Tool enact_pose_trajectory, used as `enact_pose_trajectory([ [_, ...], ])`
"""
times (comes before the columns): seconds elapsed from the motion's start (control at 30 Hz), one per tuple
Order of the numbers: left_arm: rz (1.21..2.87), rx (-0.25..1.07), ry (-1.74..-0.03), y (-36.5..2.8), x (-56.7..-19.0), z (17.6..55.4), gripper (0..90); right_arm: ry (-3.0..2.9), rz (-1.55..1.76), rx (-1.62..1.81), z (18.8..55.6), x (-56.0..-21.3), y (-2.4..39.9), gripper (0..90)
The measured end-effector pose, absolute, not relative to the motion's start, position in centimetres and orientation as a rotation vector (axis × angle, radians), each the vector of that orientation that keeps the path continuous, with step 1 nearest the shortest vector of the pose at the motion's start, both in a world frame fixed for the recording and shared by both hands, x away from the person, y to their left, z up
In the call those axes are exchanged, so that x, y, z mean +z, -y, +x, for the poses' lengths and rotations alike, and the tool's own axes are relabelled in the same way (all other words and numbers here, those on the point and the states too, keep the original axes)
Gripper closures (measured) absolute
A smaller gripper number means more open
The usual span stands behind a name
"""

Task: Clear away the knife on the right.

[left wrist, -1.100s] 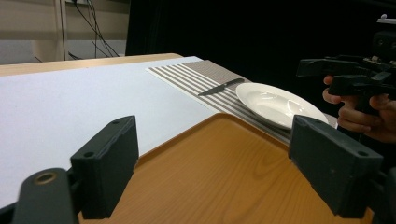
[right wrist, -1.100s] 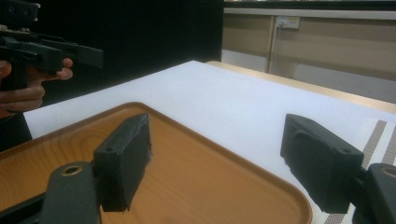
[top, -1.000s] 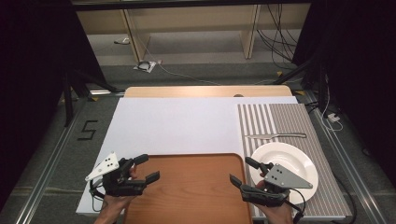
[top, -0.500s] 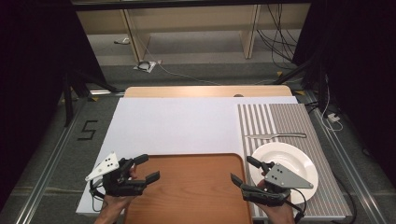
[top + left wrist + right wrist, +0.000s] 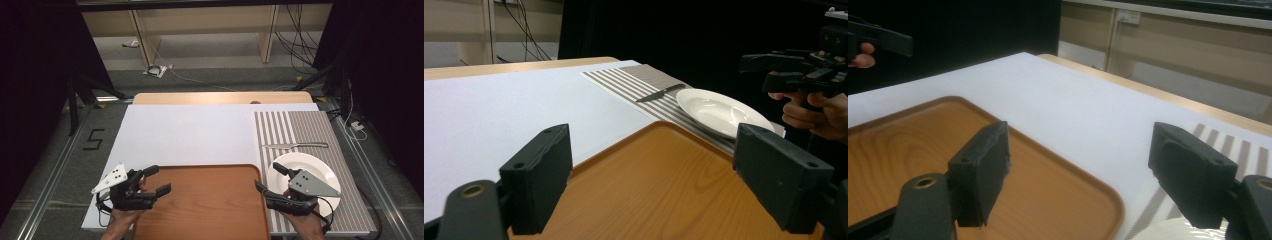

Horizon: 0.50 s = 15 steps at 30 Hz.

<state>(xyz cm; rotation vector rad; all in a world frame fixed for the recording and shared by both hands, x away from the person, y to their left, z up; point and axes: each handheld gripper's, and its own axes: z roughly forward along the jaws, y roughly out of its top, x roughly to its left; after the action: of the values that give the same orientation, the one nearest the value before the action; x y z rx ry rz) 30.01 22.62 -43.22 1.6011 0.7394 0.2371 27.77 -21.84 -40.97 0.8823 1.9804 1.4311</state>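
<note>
Both sets of tongs hang apart and empty at the near edge of the worktop, left tongs over the tray's left rim, right tongs between tray and plate. Best, I'd judge, to come in low and level on the plate's rim (it looks shallow). The high view shows the knife lying just beyond the plate; the left gripper view shows how flat that plate sits.

I read just one mark: a black "5" taped on the grey floor, left of the bench. I could make out no other text, label or brand anywhere.
</note>
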Motion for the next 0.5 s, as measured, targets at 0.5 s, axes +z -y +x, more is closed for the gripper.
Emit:
enact_pose_trajectory([
  [0.5, 1.600, 0.245, -0.748, -22.7, -43.3, 30.1, 16.0, -1.999, 0.930, 1.284, 29.5, -39.4, 25.0, 25.7],
])
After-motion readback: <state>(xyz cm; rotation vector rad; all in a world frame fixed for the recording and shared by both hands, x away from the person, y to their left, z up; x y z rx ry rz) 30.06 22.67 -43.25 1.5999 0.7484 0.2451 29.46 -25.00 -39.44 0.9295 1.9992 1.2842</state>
